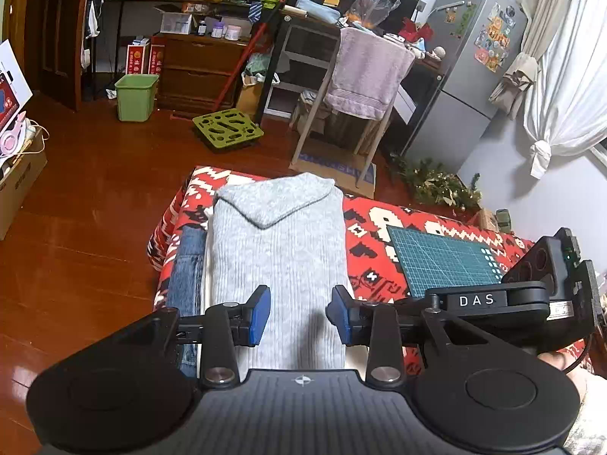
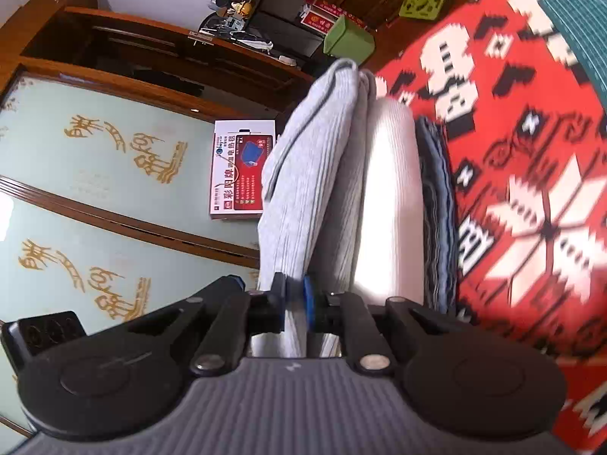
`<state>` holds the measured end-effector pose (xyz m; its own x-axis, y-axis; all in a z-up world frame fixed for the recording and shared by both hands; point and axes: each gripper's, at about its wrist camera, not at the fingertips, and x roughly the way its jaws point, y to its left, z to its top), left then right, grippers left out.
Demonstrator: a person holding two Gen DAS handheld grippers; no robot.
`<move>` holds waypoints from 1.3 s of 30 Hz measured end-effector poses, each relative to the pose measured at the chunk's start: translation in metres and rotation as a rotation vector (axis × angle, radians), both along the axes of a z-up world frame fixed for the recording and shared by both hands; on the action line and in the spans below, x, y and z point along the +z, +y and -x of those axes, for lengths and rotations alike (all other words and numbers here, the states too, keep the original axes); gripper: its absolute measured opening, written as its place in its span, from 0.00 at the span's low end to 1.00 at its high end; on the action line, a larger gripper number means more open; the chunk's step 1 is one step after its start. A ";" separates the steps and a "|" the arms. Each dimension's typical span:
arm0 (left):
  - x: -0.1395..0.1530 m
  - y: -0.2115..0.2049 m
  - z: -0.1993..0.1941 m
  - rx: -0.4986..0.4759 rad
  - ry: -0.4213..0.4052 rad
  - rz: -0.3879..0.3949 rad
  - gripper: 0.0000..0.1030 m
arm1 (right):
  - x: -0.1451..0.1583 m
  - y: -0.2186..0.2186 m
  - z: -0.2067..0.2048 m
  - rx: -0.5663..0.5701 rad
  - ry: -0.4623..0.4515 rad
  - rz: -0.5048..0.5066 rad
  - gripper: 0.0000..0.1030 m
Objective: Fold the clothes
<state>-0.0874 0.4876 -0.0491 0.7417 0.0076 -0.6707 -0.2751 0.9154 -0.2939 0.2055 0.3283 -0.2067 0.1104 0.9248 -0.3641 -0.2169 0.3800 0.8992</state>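
Folded grey ribbed-knit sweater [image 1: 279,261] on red patterned blanket [image 1: 383,235], left tongs [image 1: 299,316] spread wide above it, right tongs [image 2: 295,305] pinching its edge

I count two grippers: my left gripper [image 1: 299,314], jaws apart, and my right gripper [image 2: 294,305], pinched on cloth. At centre frame lies one pile of three folded garments: one grey sweater [image 1: 279,250] on top, one white piece [image 2: 390,204] under it, one pair of jeans [image 1: 186,276] lowest. They lie on one red patterned blanket [image 1: 379,227]. One green cutting mat [image 1: 440,261] lies right of centre. One green bin [image 1: 136,96] stands upper left.
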 end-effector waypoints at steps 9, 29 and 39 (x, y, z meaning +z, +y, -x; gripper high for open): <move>-0.007 0.000 0.016 0.011 0.011 0.031 0.33 | -0.017 0.002 0.032 0.062 0.044 -0.019 0.13; -0.027 -0.032 0.042 -0.082 -0.003 -0.031 0.15 | -0.015 -0.045 0.034 0.033 0.012 -0.062 0.11; -0.018 -0.025 0.034 -0.018 -0.054 -0.033 0.15 | 0.000 -0.048 -0.044 -0.153 -0.014 -0.025 0.12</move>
<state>-0.1215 0.4629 -0.0675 0.7771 0.0151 -0.6292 -0.2429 0.9295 -0.2777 0.2491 0.2799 -0.2071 0.2556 0.9055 -0.3388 -0.1708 0.3872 0.9061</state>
